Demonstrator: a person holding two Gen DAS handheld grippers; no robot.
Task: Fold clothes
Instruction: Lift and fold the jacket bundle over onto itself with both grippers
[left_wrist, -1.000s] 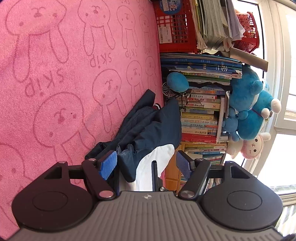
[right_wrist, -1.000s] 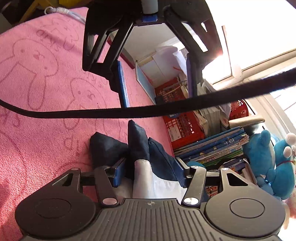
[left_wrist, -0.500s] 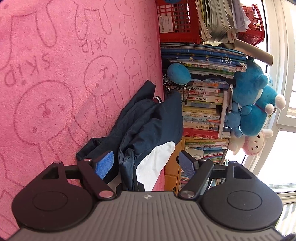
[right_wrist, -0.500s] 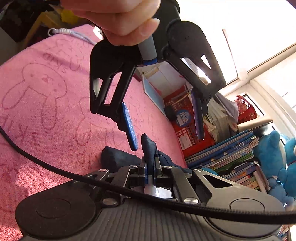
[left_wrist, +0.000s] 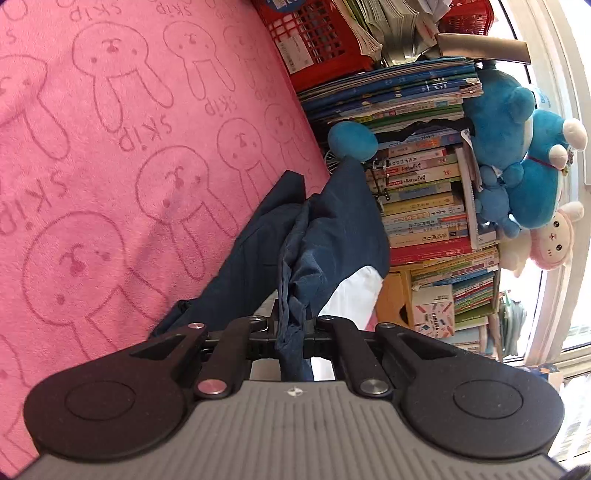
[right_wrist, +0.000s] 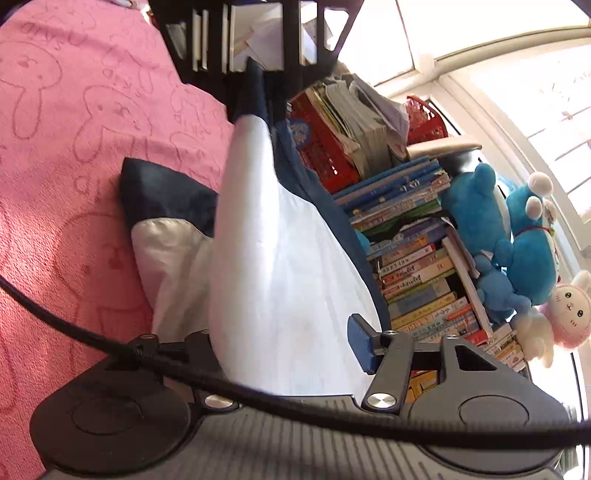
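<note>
Left wrist: left gripper (left_wrist: 291, 328) clamps the navy garment (left_wrist: 325, 236); right gripper (right_wrist: 288, 343) is opening around it.

Two grippers (left_wrist: 291, 328) (right_wrist: 280, 343), one navy-and-white garment (left_wrist: 332, 236), two red baskets (left_wrist: 314, 40), and perhaps three blue plush toys (left_wrist: 517, 147) are counted.

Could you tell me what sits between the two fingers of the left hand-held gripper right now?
A bunched fold of the navy garment is pinched between the closed fingers of the left hand-held gripper; the left wrist view shows it.
</note>
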